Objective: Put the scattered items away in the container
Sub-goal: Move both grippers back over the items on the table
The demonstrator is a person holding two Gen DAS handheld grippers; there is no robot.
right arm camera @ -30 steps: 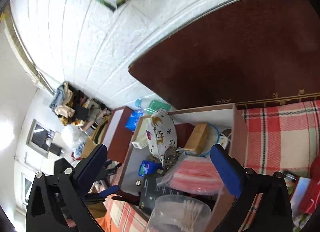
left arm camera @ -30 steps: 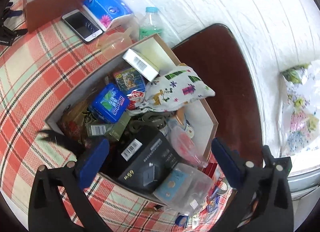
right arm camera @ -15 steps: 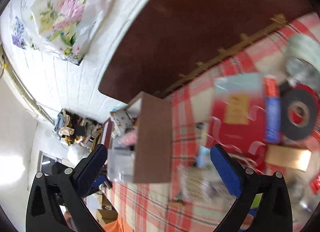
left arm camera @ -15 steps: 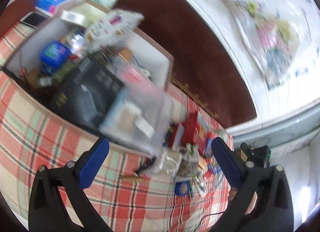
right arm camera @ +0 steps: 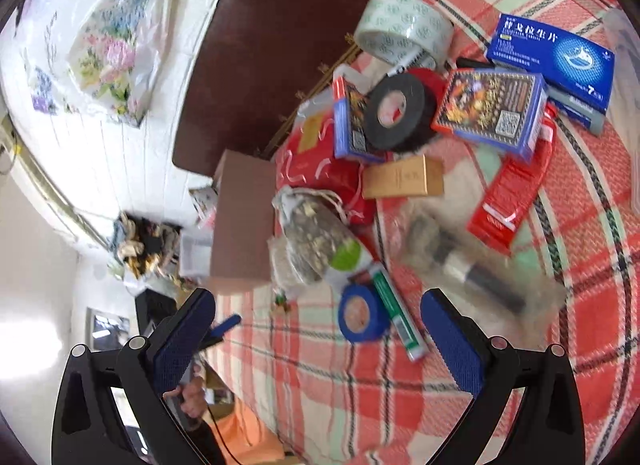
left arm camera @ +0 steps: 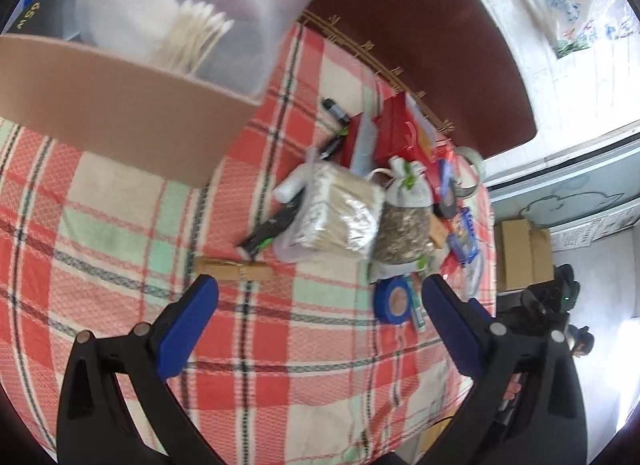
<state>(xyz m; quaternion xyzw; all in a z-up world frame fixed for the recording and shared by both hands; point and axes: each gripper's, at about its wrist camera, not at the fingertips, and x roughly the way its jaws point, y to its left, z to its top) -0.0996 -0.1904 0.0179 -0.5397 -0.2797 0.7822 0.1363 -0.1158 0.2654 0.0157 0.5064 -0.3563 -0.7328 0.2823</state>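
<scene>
Both claws hang wide open and empty over the plaid surface (left arm camera: 120, 225). The blue tape roll (right arm camera: 362, 319) lies just ahead of the right claw (right arm camera: 318, 339), between its tips; the left claw (left arm camera: 320, 329) has the cardboard box (left arm camera: 120, 113) up-left.

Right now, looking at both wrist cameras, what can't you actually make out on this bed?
- Cardboard box, left wrist view: only its near wall shows; most contents are hidden behind it or cut off by the top edge.
- Dark cylinder in a clear bag, right wrist view: motion blur, cannot be identified.
- Blue medicine box, right wrist view: small print unreadable.
- Red packets, left wrist view: partly hidden by the mesh pouch.
</scene>
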